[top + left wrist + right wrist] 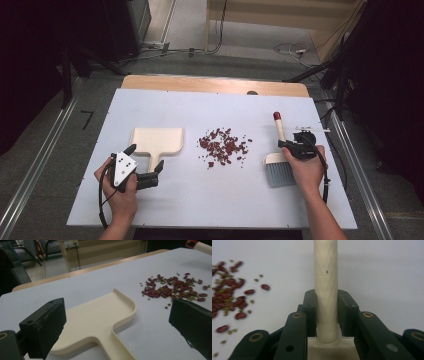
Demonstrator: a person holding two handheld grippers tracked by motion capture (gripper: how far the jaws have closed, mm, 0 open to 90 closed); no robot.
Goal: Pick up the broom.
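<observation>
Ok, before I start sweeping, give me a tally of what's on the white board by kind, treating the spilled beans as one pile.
Cream plastic dustpan: 1
Small hand brush with a cream handle, red tip and grey bristles: 1
Pile of dark red beans mixed with small green ones: 1
Hand-held tools: 2, left open astride the dustpan handle, right shut on the brush handle
Total: 5

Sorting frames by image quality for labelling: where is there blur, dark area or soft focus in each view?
High view: evenly lit white table, dark corners beyond it, the beans small but distinct. Left gripper view: dustpan and beans fairly sharp, near fingers soft and dark. Right gripper view: brush handle sharp between the fingers, beans at left blurred.
</observation>
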